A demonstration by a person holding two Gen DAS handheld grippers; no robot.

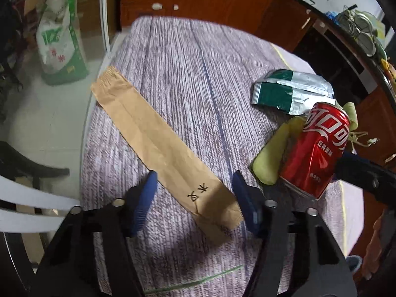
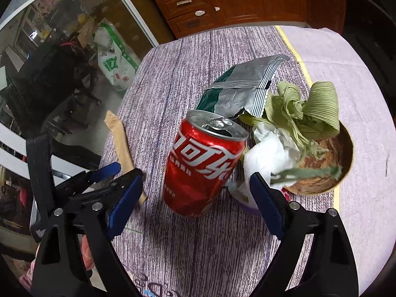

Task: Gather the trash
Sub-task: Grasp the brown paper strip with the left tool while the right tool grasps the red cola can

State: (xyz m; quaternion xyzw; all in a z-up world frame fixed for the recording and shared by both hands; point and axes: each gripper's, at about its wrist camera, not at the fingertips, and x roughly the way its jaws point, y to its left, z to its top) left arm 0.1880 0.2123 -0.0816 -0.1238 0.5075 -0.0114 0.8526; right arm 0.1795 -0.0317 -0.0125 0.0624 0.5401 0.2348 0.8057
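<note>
The brown paper sleeve (image 1: 158,146) lies flat on the table (image 1: 188,69), its long axis running from near the table's far left edge to between the left gripper (image 1: 194,195) pads, jaws apart, not touching it. The right gripper (image 2: 195,193), wide open, straddles the upright red cola can (image 2: 205,163) without contact.

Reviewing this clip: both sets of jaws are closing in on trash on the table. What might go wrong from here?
The brown paper sleeve lies flat on the table, so the left gripper, jaws open astride it, may slide over it or pinch the cloth. The dented cola can is open on top and tilted; the right gripper, jaws open, could tip it and spill any leftover liquid. Its right jaw sits near the crumpled tissue and may snag it.
</note>
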